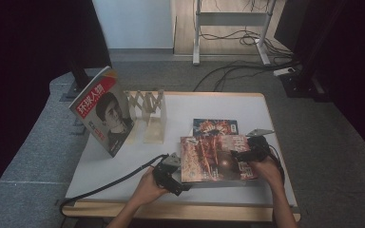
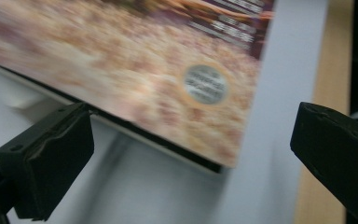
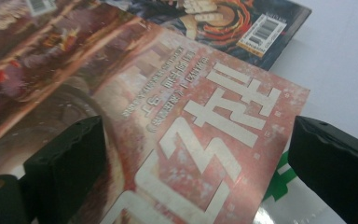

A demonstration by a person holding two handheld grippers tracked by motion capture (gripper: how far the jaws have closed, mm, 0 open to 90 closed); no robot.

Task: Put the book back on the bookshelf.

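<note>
- The red magazine [image 1: 216, 159] lies flat near the front edge of the white table [image 1: 180, 114], on top of a small stack, its cover facing up; in my right gripper view [image 3: 182, 121] big pale characters run across the cover.
- My right gripper [image 1: 248, 153] sits at the magazine's right edge with its jaws spread wide; the cover lies between them, but the pads are not pressing on it (nothing held, then).
- My left gripper [image 1: 171, 176] is at the magazine's left front corner, jaws also wide apart; in the left gripper view that corner [image 2: 186, 88] appears slightly lifted off the tabletop, with one pad just beside its edge and no grip on it.
- A darker magazine [image 1: 215, 127] lies just behind the red one, partly covered by it; its barcode shows in my right gripper view [image 3: 261, 32].
- Farther left, a wooden rack [image 1: 148, 116] stands on the table, and a portrait magazine [image 1: 103, 111] stands tilted, apparently leaning on the rack.
- Cables cross the floor behind the table.
</note>
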